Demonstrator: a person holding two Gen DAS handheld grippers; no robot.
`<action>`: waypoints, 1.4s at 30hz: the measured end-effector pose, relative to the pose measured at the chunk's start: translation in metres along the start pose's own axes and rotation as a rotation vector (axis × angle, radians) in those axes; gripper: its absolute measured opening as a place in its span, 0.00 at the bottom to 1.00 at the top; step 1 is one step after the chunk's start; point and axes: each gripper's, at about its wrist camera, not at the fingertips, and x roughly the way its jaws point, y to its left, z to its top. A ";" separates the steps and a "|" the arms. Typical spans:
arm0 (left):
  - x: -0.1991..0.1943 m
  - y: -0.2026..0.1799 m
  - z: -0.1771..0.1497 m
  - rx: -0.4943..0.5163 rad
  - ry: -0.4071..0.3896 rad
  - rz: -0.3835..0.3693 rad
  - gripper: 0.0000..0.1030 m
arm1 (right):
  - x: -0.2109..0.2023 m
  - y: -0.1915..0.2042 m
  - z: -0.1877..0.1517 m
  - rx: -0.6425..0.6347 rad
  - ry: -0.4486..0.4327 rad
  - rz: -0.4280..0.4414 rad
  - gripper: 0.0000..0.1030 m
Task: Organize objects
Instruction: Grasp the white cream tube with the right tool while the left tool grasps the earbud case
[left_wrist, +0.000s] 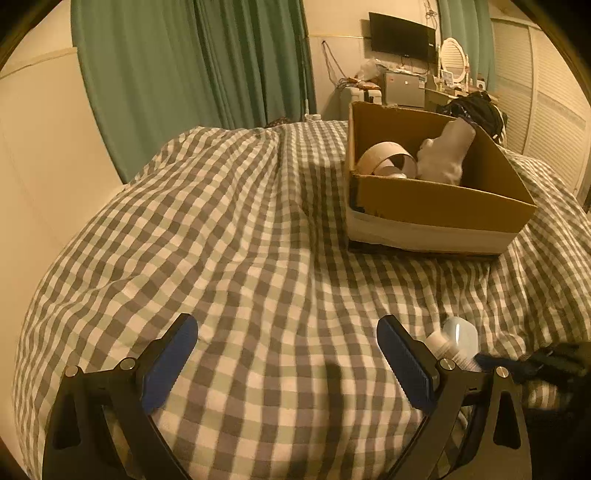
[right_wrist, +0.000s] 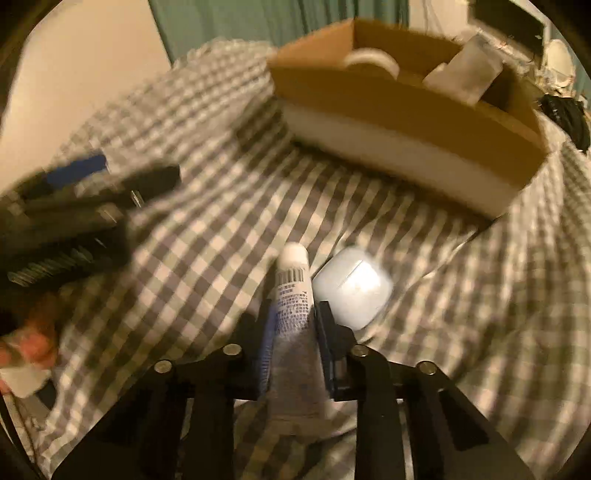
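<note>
My right gripper (right_wrist: 291, 306) is shut on a white tube (right_wrist: 293, 295) with a barcode and white cap, its cap pointing toward the cardboard box (right_wrist: 406, 107). A pale blue earbud case (right_wrist: 352, 288) lies on the checked bedspread just right of the tube. My left gripper (left_wrist: 286, 326) is open and empty over the bedspread (left_wrist: 240, 240); it shows blurred at the left of the right wrist view (right_wrist: 110, 173). The tube (left_wrist: 448, 350) and case (left_wrist: 460, 332) peek out behind its right finger. The box (left_wrist: 436, 206) holds a tape roll (left_wrist: 388, 157) and a white bundle (left_wrist: 447, 151).
Green curtains (left_wrist: 192, 62) hang behind the bed. A desk with a monitor (left_wrist: 402, 37), mirror and clutter stands at the far right, with a dark bag (left_wrist: 476, 107) behind the box. A wall (left_wrist: 40, 155) runs along the bed's left side.
</note>
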 end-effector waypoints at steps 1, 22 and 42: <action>0.000 -0.004 0.000 0.010 0.000 -0.010 0.97 | -0.012 -0.005 0.001 0.018 -0.034 -0.007 0.16; 0.050 -0.150 -0.029 0.379 0.105 -0.234 0.55 | -0.048 -0.082 0.006 0.236 -0.115 -0.070 0.12; 0.018 -0.079 -0.026 0.167 0.135 -0.372 0.28 | -0.012 -0.068 -0.012 0.209 0.069 -0.110 0.17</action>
